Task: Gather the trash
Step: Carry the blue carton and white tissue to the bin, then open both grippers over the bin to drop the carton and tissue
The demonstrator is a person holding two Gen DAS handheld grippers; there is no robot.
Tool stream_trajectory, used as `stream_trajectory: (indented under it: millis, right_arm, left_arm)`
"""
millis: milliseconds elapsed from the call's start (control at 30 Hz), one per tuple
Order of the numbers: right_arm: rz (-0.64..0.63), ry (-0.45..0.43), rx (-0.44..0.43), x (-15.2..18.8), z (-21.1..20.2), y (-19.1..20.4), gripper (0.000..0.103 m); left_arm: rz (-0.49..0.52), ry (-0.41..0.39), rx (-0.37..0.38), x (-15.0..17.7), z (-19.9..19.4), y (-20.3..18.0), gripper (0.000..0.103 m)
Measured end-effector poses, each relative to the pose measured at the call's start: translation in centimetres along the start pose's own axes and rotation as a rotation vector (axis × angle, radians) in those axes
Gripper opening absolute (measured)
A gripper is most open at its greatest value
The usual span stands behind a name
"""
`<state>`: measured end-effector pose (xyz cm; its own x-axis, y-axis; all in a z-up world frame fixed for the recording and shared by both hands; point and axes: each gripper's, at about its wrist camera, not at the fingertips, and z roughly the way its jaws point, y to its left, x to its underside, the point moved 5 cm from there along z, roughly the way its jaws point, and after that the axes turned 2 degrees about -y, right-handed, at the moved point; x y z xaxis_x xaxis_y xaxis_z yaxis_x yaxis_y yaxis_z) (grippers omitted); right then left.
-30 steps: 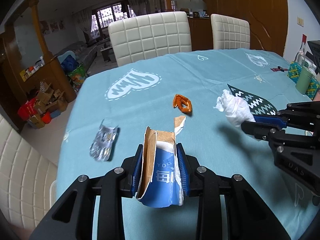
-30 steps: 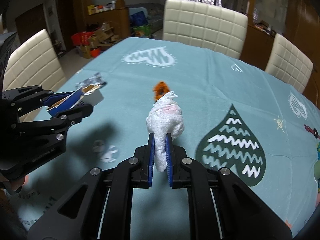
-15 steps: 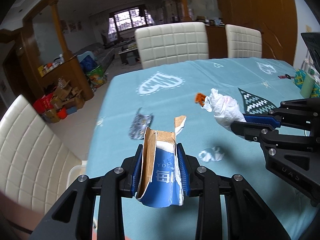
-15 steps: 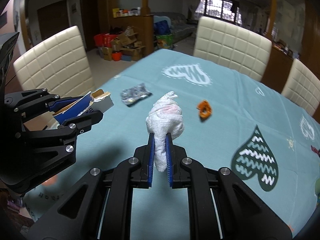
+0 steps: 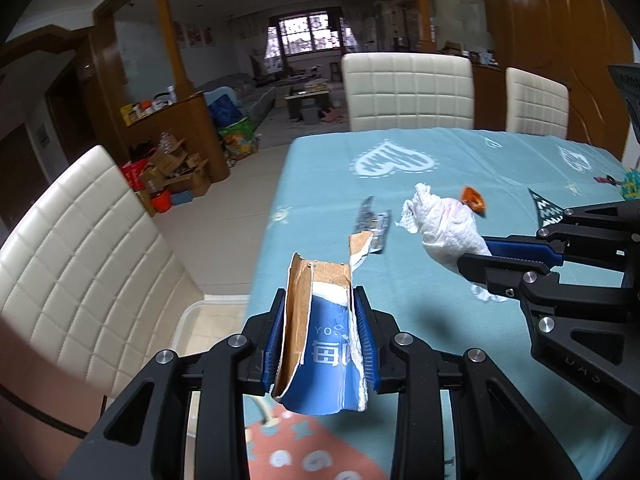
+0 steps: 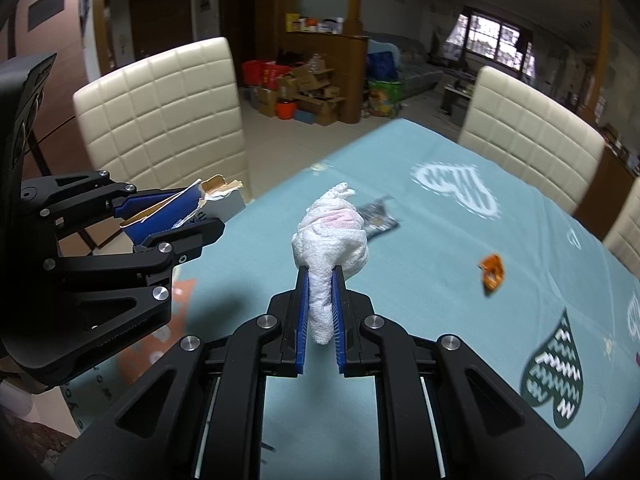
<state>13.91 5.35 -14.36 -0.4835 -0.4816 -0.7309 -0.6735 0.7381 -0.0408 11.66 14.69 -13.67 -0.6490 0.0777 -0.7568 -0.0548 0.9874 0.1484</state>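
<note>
Left tongs [image 5: 320,332] tilt downward, clamped on torn carton [image 5: 320,356]; right tongs [image 6: 320,312] likewise, pinching crumpled tissue [image 6: 332,232]

You're in a home's dining room. Cream padded chairs [image 5: 408,92] ring your counter [image 5: 440,168] with its teal heart-print cloth, and a living room with a sofa [image 6: 416,68] and window [image 5: 310,38] opens beyond.

table edge: lying wide open along the near-left side of the blue tablecloth [image 5: 460,168], nothing blocking there
chair: cream chair [image 5: 80,256] crowding that left edge
mid-table: silver wrapper [image 5: 374,224] and orange wrapper [image 5: 473,198] sitting well apart, leaving bare cloth between
grippers: left gripper [image 5: 320,336] and right gripper [image 6: 320,308] hanging side by side, open gap between them
</note>
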Motion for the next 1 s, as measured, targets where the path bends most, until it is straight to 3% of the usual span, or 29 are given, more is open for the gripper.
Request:
stream_trajectory:
  millis: [500,1000]
  right_arm:
    - [-0.079,0.006,-0.092,-3.6,4.1,7.1,0.013]
    - [-0.110,0.022,-0.128,-6.4,7.5,9.8,0.013]
  left_arm:
    - [-0.095,0.022,-0.094,2.1,0.2,8.3,0.032]
    - [-0.157,0.027,-0.142,2.2,2.1,13.9,0.034]
